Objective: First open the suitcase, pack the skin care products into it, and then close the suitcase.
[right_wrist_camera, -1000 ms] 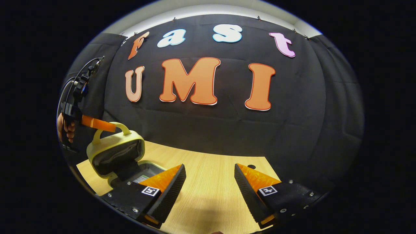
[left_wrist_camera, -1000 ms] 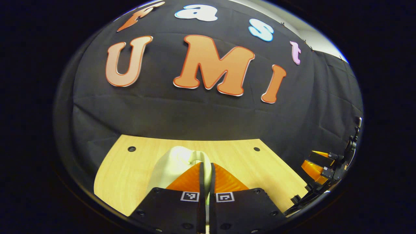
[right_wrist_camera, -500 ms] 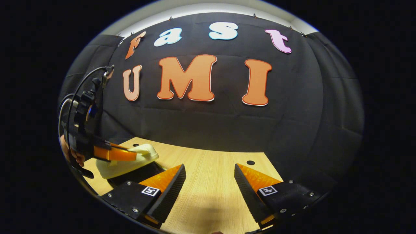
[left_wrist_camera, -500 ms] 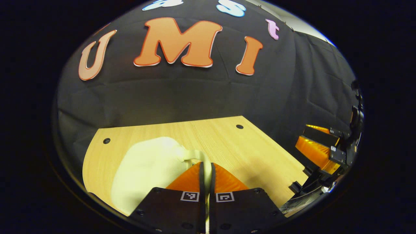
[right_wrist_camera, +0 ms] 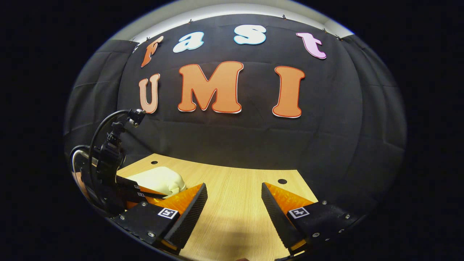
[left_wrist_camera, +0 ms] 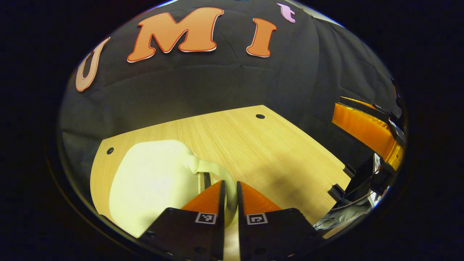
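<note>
While the pale suitcase point(left_wrist_camera: 152, 181) lies shut on the wooden table point(left_wrist_camera: 261, 145) before the black cloth wall point(right_wrist_camera: 235, 145), the left gripper point(left_wrist_camera: 229, 195) clamps its handle point(left_wrist_camera: 217, 170); the right gripper point(right_wrist_camera: 233, 203) hangs apart.

Strong fisheye bending is seen in both views, straight edges curving toward the rims. The pale wooden tabletop point(left_wrist_camera: 253, 145) is lit brightly from above, and the cream-yellow hard-shell suitcase point(left_wrist_camera: 152, 181) is nearly washed out by glare. A soft shadow is cast on the tabletop near the bottom of the right gripper view. Focus is kept fairly sharp.
</note>
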`<state>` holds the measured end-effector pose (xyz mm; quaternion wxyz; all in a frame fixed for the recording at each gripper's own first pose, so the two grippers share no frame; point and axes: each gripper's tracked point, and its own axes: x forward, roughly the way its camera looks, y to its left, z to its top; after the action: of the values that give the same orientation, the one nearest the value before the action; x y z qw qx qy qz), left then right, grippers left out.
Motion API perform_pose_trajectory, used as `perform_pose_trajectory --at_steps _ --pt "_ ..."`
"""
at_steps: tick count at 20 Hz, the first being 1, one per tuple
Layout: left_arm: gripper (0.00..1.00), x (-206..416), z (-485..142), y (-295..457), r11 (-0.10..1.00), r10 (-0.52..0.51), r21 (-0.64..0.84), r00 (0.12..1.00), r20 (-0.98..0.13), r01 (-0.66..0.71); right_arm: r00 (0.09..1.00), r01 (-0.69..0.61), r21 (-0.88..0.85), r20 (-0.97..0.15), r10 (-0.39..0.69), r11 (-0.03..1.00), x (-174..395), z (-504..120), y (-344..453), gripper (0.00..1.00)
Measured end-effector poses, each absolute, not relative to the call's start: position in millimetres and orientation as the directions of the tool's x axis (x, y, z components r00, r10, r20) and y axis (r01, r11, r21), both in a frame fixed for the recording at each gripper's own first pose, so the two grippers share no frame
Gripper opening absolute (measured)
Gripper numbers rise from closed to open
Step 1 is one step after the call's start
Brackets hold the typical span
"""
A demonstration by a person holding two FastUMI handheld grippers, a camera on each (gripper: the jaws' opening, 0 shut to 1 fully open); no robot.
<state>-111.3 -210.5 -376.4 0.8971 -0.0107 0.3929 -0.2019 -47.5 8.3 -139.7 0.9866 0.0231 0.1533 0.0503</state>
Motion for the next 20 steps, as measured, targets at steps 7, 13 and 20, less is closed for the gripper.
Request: perform_pose_trajectory --at_steps 7,13,20 --pt "0.39 -89.8 -321.7 -200.2 0.94 -0.334 -0.144 0.737 -0.588 0.31 0.953 -0.113 0.074 -0.274 0.129 0.991 -40.8 -125.6 19.0 0.95" --pt "0.89 -75.5 -252.5 -171.6 0.979 -0.202 -0.067 0.894 -0.399 0.191 0.976 -0.136 0.05 -0.166 0.143 0.989 -34.6 -91.7 36.8 0.95" --pt "0.94 -80.4 -188.3 -139.9 0.998 -0.067 -0.035 0.97 -0.233 0.061 0.973 -0.224 0.029 -0.052 0.225 0.974 -39.5 -43.8 69.3 0.95"
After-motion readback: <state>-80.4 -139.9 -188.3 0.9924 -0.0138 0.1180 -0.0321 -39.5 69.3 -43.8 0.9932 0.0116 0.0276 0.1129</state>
